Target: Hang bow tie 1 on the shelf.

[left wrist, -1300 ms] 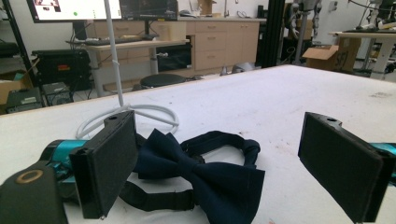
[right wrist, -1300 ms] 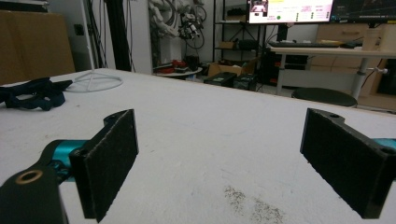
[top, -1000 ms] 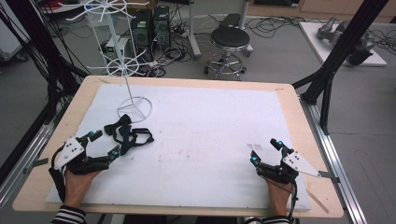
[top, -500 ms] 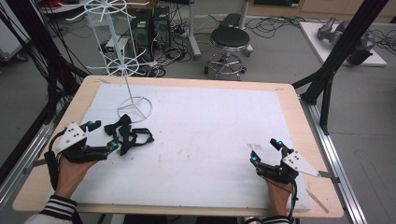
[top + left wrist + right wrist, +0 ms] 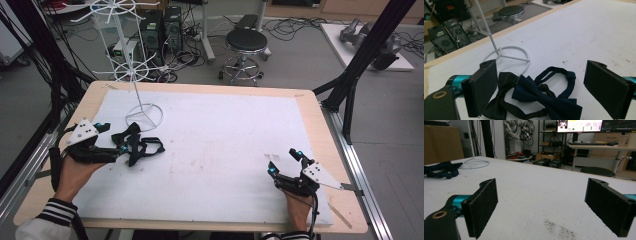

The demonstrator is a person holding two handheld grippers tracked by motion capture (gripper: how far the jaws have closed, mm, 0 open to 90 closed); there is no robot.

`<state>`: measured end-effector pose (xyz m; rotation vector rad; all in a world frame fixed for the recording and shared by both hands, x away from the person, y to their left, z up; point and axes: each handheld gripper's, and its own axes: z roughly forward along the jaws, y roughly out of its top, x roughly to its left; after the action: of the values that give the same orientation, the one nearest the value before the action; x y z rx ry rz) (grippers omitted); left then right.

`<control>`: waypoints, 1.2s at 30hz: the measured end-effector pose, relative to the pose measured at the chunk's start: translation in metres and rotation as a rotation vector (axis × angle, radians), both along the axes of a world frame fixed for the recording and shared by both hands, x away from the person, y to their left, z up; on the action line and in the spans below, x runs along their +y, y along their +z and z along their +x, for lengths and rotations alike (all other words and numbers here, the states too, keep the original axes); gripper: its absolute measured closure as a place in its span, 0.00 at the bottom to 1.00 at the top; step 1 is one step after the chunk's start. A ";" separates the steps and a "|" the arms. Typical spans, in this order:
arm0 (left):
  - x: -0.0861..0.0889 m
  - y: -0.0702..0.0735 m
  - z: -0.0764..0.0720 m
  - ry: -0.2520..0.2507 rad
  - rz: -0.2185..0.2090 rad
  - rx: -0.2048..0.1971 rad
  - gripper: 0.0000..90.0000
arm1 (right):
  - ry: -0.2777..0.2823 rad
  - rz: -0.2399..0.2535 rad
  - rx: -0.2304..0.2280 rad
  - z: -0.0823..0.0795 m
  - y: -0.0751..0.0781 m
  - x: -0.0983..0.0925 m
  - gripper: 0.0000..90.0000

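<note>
Left hand-held gripper (image 5: 114, 137) near the counter's (image 5: 310, 107) left edge, jaws wide apart, holding nothing — its tips reach the bow ties. Left gripper view: navy bow tie (image 5: 544, 100) lies flat between the jaws, overlapping a black bow tie (image 5: 501, 102), straps looped behind; neither jaw visibly touches fabric. High view: the dark bow-tie heap (image 5: 137, 146) sits just in front of the white wire stand's (image 5: 131, 75) ring base, toward the far left corner. Right hand-held gripper (image 5: 285, 162) near the near right corner, low over the white mat (image 5: 225, 135), jaws wide apart, empty — well apart from the ties.
</note>
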<state>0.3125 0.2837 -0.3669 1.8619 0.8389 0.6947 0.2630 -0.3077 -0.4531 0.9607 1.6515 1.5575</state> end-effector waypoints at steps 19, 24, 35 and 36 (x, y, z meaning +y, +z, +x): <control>-0.004 0.012 0.031 -0.015 0.123 0.181 0.14 | -0.001 -0.003 0.002 0.000 0.000 0.000 0.12; -0.008 0.013 0.036 -0.018 0.160 0.223 0.14 | -0.002 -0.002 0.001 0.000 0.000 0.000 0.12; -0.017 0.005 0.047 -0.005 0.201 0.318 0.14 | 0.000 0.000 0.003 0.000 0.000 0.000 0.12; -0.018 0.005 0.048 -0.005 0.202 0.322 0.14 | -0.001 -0.001 0.003 0.000 0.000 0.000 0.12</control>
<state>0.3610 0.2659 -0.3624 2.1947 0.9972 0.4961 0.2631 -0.3077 -0.4531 0.9632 1.6536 1.5554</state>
